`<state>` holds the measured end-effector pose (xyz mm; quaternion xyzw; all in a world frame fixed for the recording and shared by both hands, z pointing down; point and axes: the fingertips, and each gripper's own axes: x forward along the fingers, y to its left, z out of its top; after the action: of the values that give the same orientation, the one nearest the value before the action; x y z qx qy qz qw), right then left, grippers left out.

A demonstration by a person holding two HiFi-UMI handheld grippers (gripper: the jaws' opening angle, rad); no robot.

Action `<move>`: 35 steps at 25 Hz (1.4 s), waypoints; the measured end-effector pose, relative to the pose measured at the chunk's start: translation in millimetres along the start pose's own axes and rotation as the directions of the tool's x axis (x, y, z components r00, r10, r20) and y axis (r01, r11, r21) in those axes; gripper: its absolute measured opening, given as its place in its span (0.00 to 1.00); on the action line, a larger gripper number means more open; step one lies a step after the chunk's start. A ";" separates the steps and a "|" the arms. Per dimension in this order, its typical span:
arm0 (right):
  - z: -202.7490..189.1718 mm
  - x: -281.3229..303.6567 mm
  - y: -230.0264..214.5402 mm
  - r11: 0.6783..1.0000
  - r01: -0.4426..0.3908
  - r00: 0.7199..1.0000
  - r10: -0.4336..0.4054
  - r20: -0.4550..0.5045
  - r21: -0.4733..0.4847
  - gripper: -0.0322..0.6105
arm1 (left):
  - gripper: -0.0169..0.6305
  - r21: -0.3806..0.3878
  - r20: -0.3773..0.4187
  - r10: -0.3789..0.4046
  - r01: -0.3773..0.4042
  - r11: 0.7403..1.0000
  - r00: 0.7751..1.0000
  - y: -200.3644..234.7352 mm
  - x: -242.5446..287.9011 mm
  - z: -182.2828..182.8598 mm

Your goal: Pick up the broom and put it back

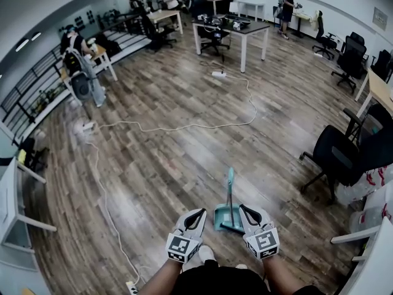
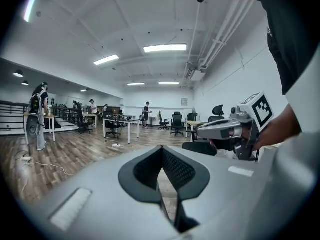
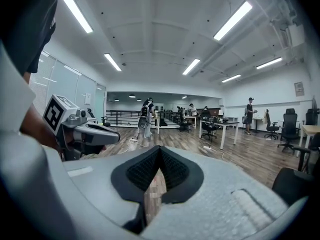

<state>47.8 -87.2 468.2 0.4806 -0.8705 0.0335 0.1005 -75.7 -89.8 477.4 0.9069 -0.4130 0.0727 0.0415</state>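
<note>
Left gripper (image 1: 201, 212) and right gripper (image 1: 242, 208) are sitting lowest in the head view. Both have jaws together with nothing between them, and each gripper view is showing ribbed black pads meeting at the tip. Broom (image 1: 231, 187) is standing upright just above and between them, lower centre of frame. Its thin teal handle is rising out of a teal plastic dustpan (image 1: 223, 217) on the wood-plank floor (image 1: 172, 158); bristles aren't resolving. I'm reading this as the approach, so jaws should be opening first. Handle is looking slim, smooth and hard, so I'd be clamping one gripper square across it and lifting straight so the dustpan isn't tipping. White cable (image 1: 184, 126) is lying across the floor further up; worth avoiding.
</note>
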 end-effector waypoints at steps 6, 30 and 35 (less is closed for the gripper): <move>-7.1 17.7 -1.2 0.999 0.051 0.998 -0.051 -0.033 0.009 0.05 | 0.05 -0.024 -0.046 -0.035 0.034 0.999 0.998 21.3 5.1 -5.1; -97.1 78.9 -30.7 0.996 -0.051 0.970 0.066 -0.235 0.072 0.22 | 0.05 -0.108 -0.141 0.019 -0.035 0.994 0.990 38.7 44.3 -60.8; -124.4 104.1 -41.1 0.996 -0.031 0.955 0.054 -0.293 0.082 0.29 | 0.05 -0.107 -0.175 0.031 -0.050 0.993 0.984 50.8 57.0 -79.8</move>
<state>46.3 -176.3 609.8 0.4548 -0.8541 0.1402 0.2100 -85.0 -154.6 566.3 0.8847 -0.4298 0.1290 0.1263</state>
